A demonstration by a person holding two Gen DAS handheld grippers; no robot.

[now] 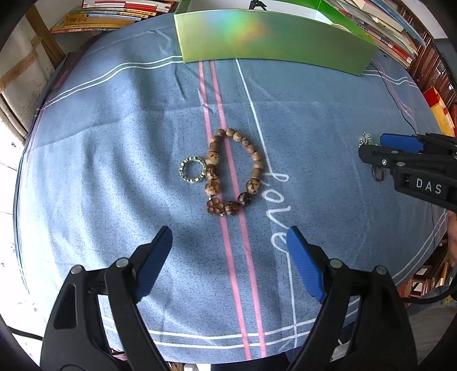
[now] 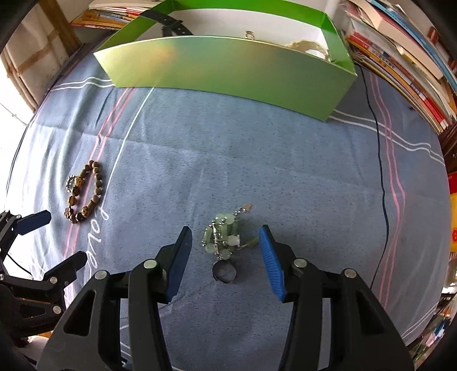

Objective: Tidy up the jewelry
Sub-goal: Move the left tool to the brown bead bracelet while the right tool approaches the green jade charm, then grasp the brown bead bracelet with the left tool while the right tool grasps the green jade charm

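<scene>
Two black hand-held grippers with blue finger pads are poised over loose jewelry spread on a blue cloth (image 1: 114,142) with pink and white stripes, each apparently assigned its own piece. The left gripper (image 1: 228,256) has its jaws spread wide and holds nothing; it hangs short of a round bracelet of mottled brown wooden beads (image 1: 232,171), which lies flat on the pink stripes with a small silvery ring of tiny metal beads (image 1: 192,170) touching its left side. The right gripper (image 2: 225,254) is likewise wide open and empty, but it sits much closer to its target: a bunched pale green stone bracelet with silver links (image 2: 221,238) lies between its two pads, with a gap on either side, so it seems lined up for a pinch. A dark round mark (image 2: 224,271) sits on the cloth just below that bracelet; whether it is a stone or a hole cannot be told. At the far edge stands an open green cardboard box with a white interior (image 2: 228,68), already holding a black strap (image 2: 168,21) and something pale gold, which suggests it is the place the pieces are gathered into. Stacked books (image 2: 400,57) crowd the table's far side, and a thin black cable (image 2: 380,171) trails across the cloth on the right.
</scene>
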